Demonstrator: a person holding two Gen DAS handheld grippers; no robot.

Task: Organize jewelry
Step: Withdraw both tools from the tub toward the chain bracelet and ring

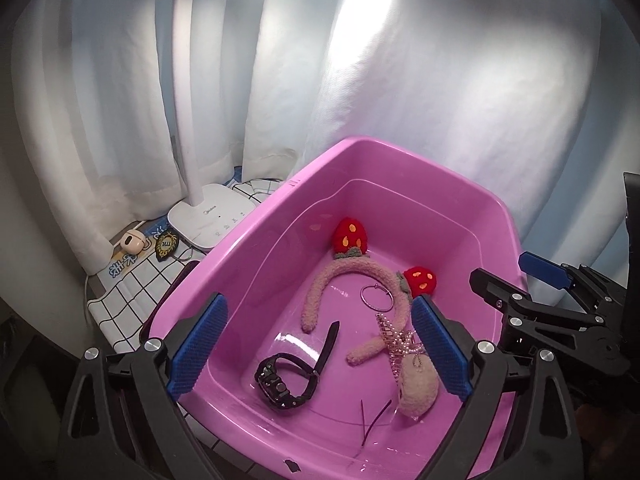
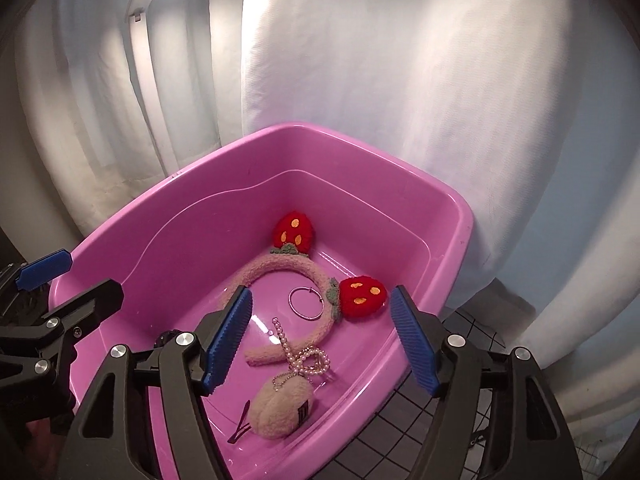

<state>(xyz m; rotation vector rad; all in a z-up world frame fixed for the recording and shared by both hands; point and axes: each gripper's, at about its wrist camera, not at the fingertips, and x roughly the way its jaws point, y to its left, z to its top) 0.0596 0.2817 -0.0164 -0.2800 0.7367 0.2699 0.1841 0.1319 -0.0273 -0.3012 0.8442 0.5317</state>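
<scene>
White curtains [image 1: 440, 100] back the counter; a pink tub [image 1: 400, 160] holds the strawberry headband [image 2: 280, 268], watch [image 1: 280, 376] and pearls [image 2: 308, 356]. Left claw [image 1: 320, 348] and right claw [image 2: 320, 340] hover spread, pinching nothing.

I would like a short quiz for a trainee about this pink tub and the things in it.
1. True or false: the black watch lies inside the pink tub.
2. Which item lies within the curve of the strawberry headband? A) silver ring B) hair clip C) pearl string
3. Fill in: both the left tool and the right tool are ____, holding nothing.

Key:
1. True.
2. A, the silver ring; the hair clip and pearl string lie nearer the camera.
3. Open.
</scene>
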